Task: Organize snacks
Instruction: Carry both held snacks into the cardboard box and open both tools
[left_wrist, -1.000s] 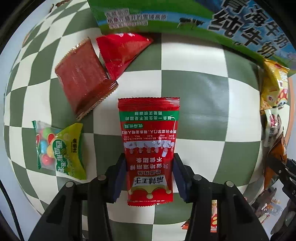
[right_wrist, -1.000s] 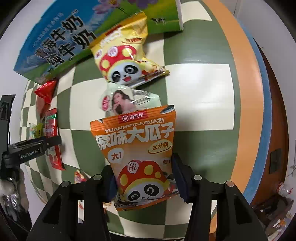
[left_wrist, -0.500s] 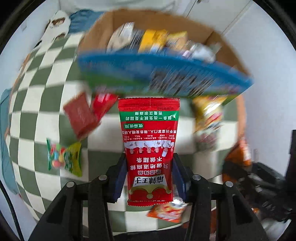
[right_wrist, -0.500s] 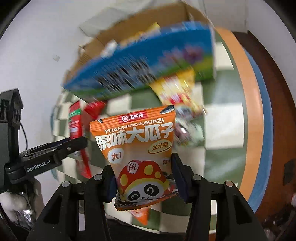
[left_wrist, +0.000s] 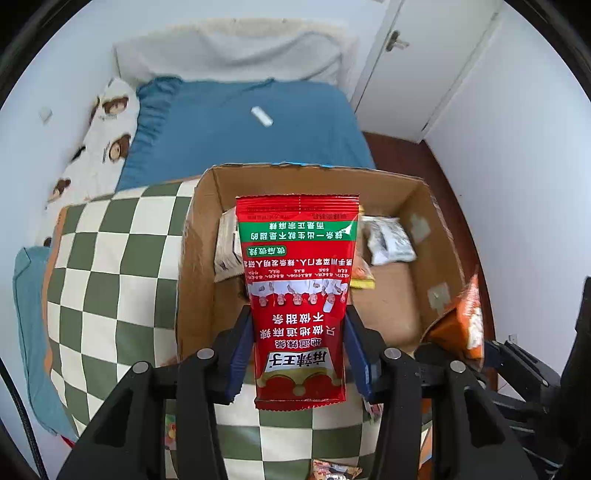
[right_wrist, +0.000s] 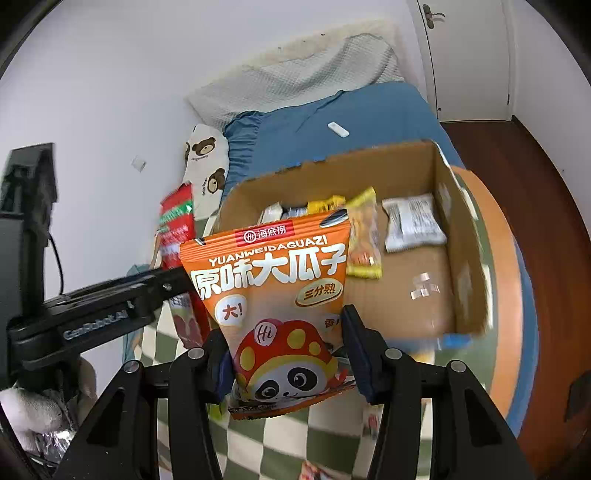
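Note:
My left gripper is shut on a red snack packet with a green band, held up above the near wall of an open cardboard box. My right gripper is shut on an orange sunflower-seed bag with a panda, held up in front of the same box. The box holds several snacks: a white packet, a yellow packet and others partly hidden behind the held bags. The left gripper and its red packet show at the left of the right wrist view.
The box stands on a green-and-white checkered cloth. A small snack lies on the cloth below the grippers. Behind the box is a bed with a blue sheet and a bear-print pillow. White doors stand at right.
Both grippers have risen from the cloth with their packets and tilted up, so the open top of the box and the bed beyond are in view.

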